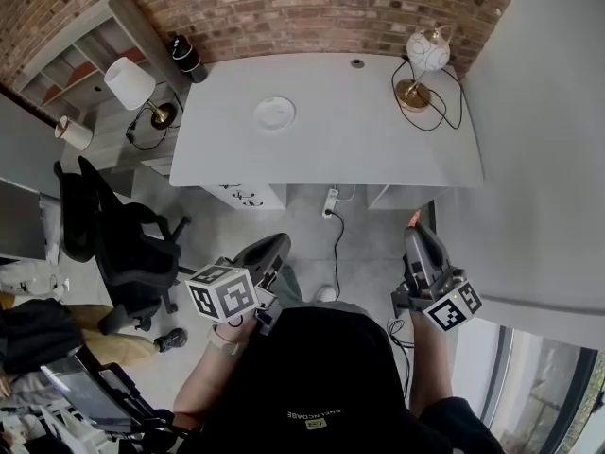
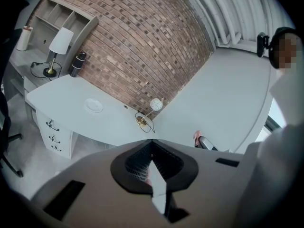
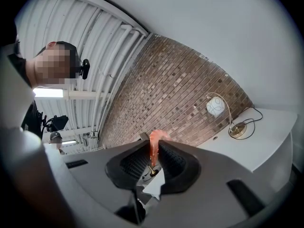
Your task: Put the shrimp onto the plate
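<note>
White desk (image 1: 378, 135) carries plate (image 1: 274, 113) clear of its edges; right claw (image 3: 155, 148) pinches shrimp (image 3: 156, 137), left claw (image 2: 152, 144) closed.

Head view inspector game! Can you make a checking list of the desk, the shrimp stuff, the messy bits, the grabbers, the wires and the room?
Surface: white desk, mostly bare.
Job's things: plate on the desk with nothing on it; shrimp not yet there, pinched in the right gripper.
Clutter: globe lamp at the desk's back right corner; black bottle by its back left corner.
Grippers: left gripper jaws together, nothing between them; right gripper closed on the shrimp. Both are held short of the desk.
Cables: lamp cord looped on the desk; power cord on the floor.
Surroundings: brick wall, office chair, shaded lamp to the left.
</note>
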`<state>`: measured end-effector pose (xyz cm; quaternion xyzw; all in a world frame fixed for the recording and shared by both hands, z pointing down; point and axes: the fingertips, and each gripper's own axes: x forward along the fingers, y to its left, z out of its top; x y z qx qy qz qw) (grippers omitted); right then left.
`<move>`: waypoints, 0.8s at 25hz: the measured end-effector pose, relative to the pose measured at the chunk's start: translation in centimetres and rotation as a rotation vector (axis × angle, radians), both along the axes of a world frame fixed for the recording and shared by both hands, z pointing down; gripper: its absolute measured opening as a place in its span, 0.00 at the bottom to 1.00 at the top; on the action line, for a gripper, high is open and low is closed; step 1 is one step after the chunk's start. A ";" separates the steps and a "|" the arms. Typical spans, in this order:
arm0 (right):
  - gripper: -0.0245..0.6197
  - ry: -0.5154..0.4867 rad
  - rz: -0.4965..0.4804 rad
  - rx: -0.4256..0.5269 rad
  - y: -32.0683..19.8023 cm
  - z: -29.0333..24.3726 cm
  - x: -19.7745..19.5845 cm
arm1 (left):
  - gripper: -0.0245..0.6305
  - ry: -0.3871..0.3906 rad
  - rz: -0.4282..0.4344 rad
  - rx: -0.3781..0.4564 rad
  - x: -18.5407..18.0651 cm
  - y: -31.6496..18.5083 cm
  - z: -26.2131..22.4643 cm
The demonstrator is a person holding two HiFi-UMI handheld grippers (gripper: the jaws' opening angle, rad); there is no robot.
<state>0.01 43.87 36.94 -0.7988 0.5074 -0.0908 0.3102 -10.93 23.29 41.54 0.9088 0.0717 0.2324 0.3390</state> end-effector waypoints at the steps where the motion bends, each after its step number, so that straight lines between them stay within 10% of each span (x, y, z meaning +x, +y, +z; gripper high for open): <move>1: 0.13 0.000 0.003 -0.002 0.1 0.2 0.0 | 0.04 0.001 0.005 -0.001 0.2 0.1 0.2; 20: 0.13 -0.010 0.099 -0.054 -7.5 -0.3 6.4 | 0.04 0.012 0.077 -0.059 9.0 -8.8 0.5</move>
